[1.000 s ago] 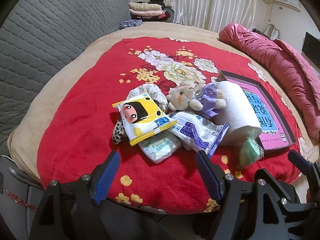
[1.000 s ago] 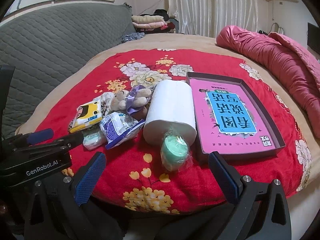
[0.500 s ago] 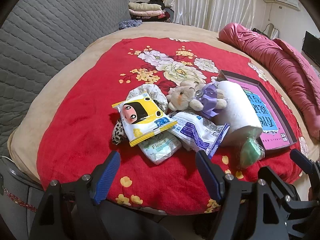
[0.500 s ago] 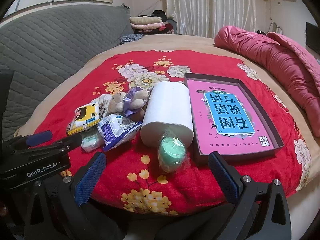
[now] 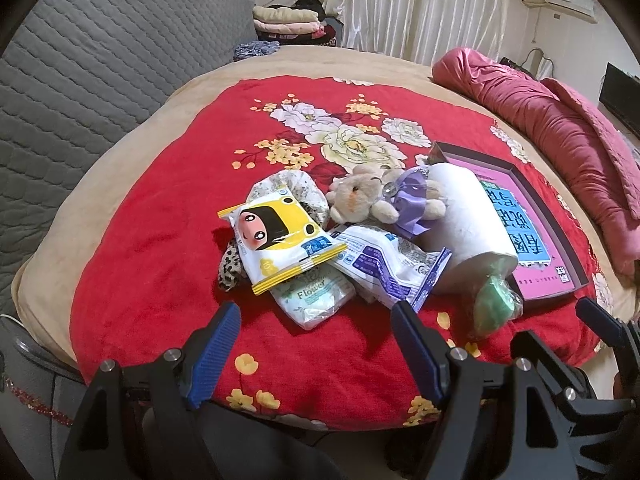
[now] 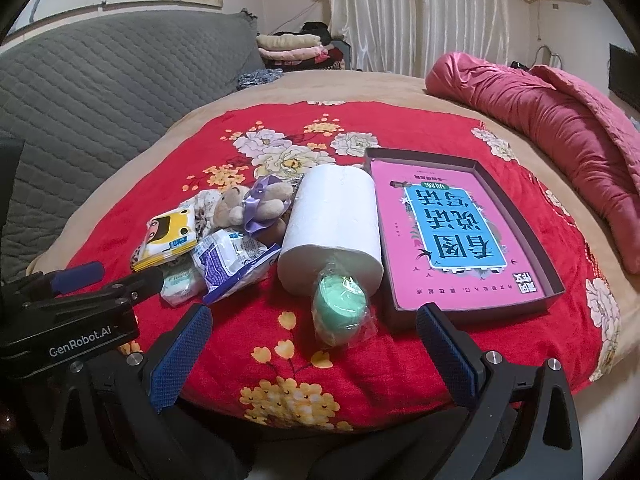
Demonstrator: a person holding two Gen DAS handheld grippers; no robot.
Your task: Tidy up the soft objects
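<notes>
A pile of soft things lies on the red flowered blanket (image 5: 152,240): a yellow tissue pack (image 5: 280,240), a white "Flower" pack (image 5: 312,300), a blue-white pack (image 5: 384,268), a teddy bear with a purple bow (image 5: 372,200), a white paper roll (image 5: 464,224), a green wrapped roll (image 5: 494,308). The pink shallow box (image 6: 452,240) lies right of the roll (image 6: 332,224). My left gripper (image 5: 316,348) is open and empty before the packs. My right gripper (image 6: 312,356) is open and empty, just short of the green roll (image 6: 340,312).
A grey quilted headboard (image 5: 80,80) stands at the left. A rolled pink quilt (image 6: 552,128) lies at the right. Folded clothes (image 6: 292,48) are stacked at the back by the curtains. The bed's front edge is just beneath both grippers.
My right gripper has moved a little forward toward the green roll and the paper roll. The left gripper has hardly moved. Nothing on the bed has shifted.
</notes>
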